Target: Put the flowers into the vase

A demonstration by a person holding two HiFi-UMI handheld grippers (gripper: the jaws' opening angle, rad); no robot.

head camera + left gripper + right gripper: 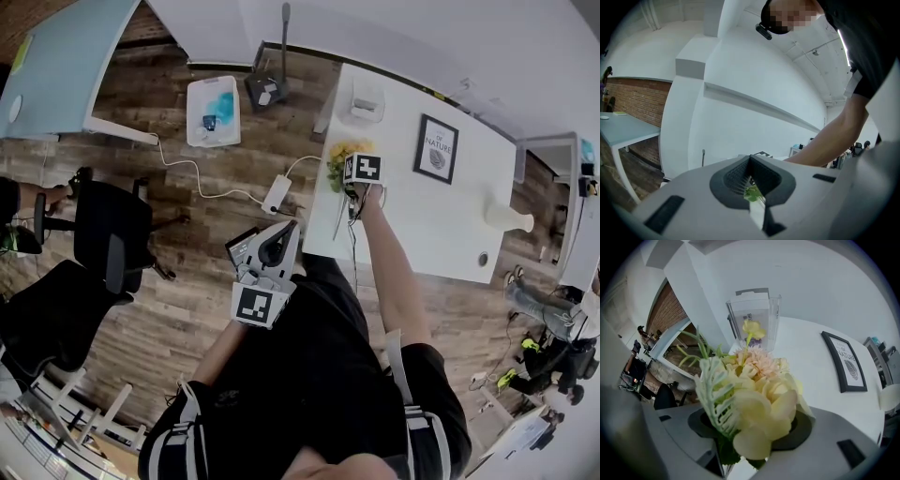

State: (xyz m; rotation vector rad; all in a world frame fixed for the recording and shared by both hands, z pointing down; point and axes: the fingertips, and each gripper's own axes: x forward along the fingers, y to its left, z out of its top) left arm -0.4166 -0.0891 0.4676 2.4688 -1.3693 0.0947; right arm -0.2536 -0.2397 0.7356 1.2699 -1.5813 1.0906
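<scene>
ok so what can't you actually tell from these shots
- Right gripper view: the flowers fill the gap, so whether the right gripper presses them is unclear.
- Head view: the vase is too small to show its opening.
- Left gripper view: the left gripper hides the table with its own body.

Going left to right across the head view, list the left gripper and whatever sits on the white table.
left gripper → flowers → framed picture → white vase
</scene>
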